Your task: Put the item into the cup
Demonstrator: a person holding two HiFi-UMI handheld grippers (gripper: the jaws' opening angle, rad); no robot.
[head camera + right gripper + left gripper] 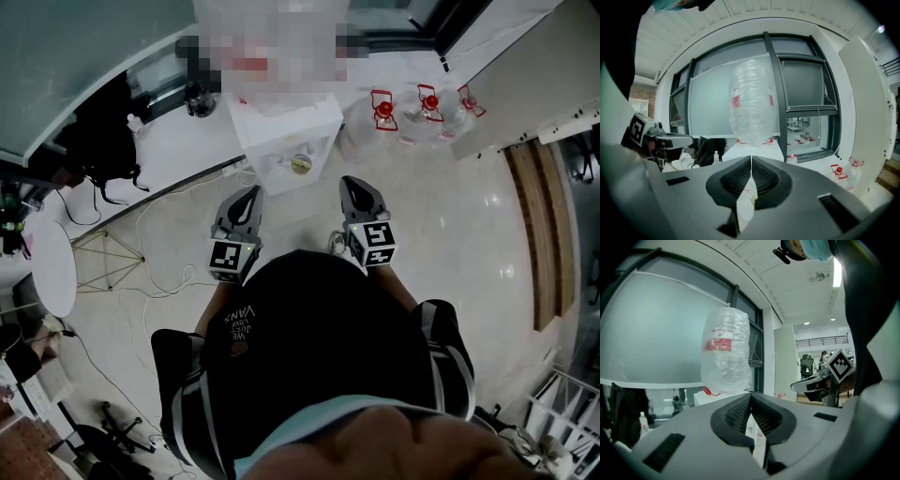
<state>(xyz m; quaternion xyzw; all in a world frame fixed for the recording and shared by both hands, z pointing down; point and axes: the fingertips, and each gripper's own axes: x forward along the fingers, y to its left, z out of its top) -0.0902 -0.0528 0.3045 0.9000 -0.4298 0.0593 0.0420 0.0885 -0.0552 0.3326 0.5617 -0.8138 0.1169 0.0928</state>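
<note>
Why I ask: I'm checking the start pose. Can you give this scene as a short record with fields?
left gripper: shut, empty, aimed at the white dispenser
right gripper: shut, empty, beside the left one
dispenser top: large bottle wrapped in clear plastic
floor, right of dispenser: red-capped jugs
cup: cannot make one out in any view

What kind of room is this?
Probably an office: a white water dispenser stands by big windows, spare water jugs sit on the floor, and office chairs show farther back.
</note>
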